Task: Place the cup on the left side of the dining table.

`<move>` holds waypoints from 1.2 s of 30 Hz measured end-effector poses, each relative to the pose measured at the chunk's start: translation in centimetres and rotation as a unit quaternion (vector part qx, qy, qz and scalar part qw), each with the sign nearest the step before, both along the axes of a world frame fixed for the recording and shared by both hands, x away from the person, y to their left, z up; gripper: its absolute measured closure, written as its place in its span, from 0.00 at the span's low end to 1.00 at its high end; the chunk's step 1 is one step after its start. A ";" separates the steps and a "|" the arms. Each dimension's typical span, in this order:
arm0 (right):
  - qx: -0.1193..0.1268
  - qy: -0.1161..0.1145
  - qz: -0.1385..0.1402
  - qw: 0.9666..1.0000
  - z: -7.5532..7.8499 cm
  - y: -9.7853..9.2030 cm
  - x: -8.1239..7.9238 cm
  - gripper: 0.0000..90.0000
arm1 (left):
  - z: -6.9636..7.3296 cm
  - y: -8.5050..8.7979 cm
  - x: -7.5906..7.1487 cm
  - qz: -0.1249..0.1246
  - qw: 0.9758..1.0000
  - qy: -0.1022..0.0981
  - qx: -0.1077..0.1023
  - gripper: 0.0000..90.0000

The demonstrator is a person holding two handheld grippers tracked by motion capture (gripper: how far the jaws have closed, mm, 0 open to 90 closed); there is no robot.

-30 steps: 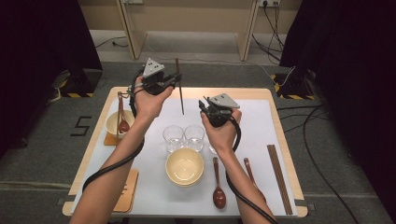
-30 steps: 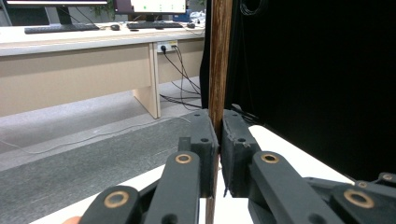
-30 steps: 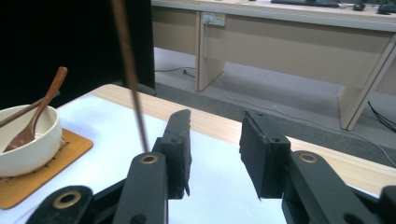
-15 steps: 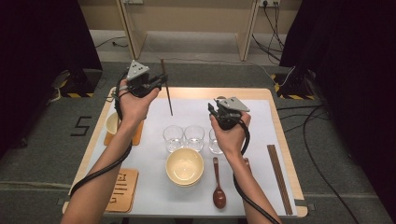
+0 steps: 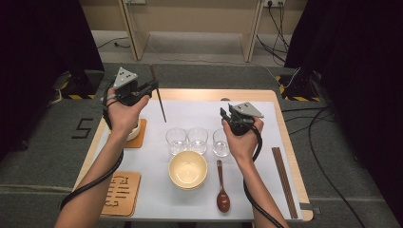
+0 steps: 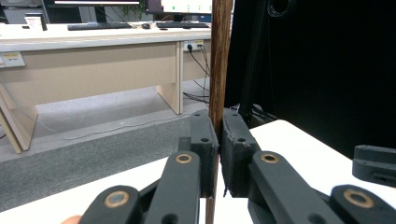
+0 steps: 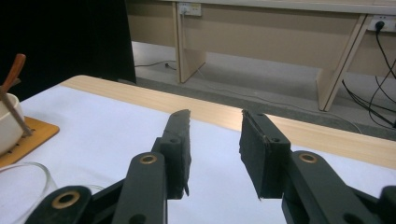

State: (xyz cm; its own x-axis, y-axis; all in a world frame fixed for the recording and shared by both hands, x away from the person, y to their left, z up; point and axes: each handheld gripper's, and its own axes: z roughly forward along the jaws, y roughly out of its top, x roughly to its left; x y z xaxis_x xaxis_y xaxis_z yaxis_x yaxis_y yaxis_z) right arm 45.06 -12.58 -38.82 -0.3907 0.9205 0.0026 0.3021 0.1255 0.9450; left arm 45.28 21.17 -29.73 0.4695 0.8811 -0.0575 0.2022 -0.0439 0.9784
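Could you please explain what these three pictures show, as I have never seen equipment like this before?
There is no robot here: a person holds a hand tool with two black fingers in each hand. The high view looks down on the table; the other two come from cameras riding on each tool.

The left gripper is shut on a dark wooden chopstick, seen close up in the left gripper view. The right gripper is open and holds nothing.

On the table lie three glasses, a yellow bowl, a brown spoon, chopsticks at the right edge, a white bowl on a wooden coaster, and a second coaster.
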 end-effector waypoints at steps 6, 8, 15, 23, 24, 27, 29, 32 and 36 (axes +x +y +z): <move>0.000 0.004 -0.006 1.000 -0.5 -0.9 -0.2 0.70 | -0.4 0.9 -0.9 0.004 1.000 0.003 -0.002 0.93; 0.001 0.004 -0.008 1.000 -0.8 -1.1 -0.4 0.70 | -0.6 1.2 -1.1 0.005 1.000 0.003 -0.001 0.93; 0.004 0.004 -0.011 1.000 -1.2 -2.0 -1.1 0.70 | -0.8 2.2 -2.3 0.011 1.000 0.007 -0.001 0.93; 0.012 0.000 -0.016 1.000 -1.6 -3.1 -2.0 0.70 | -1.1 3.3 -3.6 0.016 1.000 0.005 0.003 0.93; 0.012 0.000 -0.018 1.000 -1.7 -3.3 -2.1 0.70 | -1.2 3.4 -3.7 0.016 1.000 0.006 0.003 0.93; 0.014 0.003 -0.019 1.000 -2.2 -3.7 -2.4 0.70 | -1.5 3.9 -4.2 0.017 1.000 0.008 0.002 0.93; 0.016 0.005 -0.020 1.000 -2.5 -3.9 -2.5 0.70 | -1.8 4.2 -4.6 0.017 1.000 0.009 -0.001 0.93; 0.019 0.005 -0.021 1.000 -2.7 -4.2 -2.8 0.70 | -2.0 4.6 -5.1 0.018 1.000 0.009 0.001 0.93; 0.023 0.005 -0.020 1.000 -3.0 -4.4 -3.3 0.69 | -2.3 5.4 -5.9 0.020 1.000 0.012 -0.005 0.93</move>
State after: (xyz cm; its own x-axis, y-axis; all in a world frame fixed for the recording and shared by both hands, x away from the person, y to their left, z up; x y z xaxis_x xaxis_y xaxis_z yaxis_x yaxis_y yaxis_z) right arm 41.81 -17.01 -41.83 -0.3540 0.9340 0.0484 0.3156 0.0706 0.9463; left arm 39.37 26.54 -32.08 0.4315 0.8989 -0.0766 0.2270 -0.0259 0.9736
